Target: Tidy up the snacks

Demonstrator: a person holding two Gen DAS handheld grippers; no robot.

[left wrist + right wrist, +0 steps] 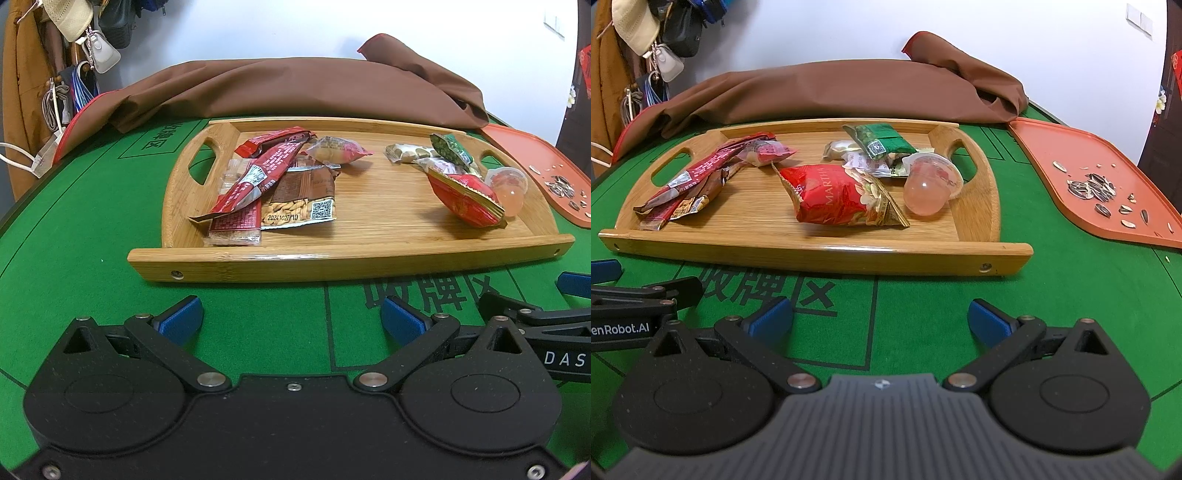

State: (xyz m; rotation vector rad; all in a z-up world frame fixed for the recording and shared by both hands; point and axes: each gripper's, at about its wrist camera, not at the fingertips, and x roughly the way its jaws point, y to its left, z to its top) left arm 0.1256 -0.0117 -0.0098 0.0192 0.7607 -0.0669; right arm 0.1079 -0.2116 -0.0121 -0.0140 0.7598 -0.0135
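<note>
A green felt table [92, 221] carries the wooden tray [332, 258], its long axis crosswise to both grippers. The left gripper [291, 317] and right gripper [881, 314] hover just short of the tray, jaws spread wide, empty. On the tray, the red snack bag [834, 199] lies ahead of the right gripper, beside a jelly cup [929, 188].

Bare green felt [277, 325] fills the lower middle of both views. The bamboo tray's front rim [332, 264] bars the way. Past it, open board [380, 206] lies mid-frame between the wrapper pile [273, 184] and red packet [834, 195].
</note>
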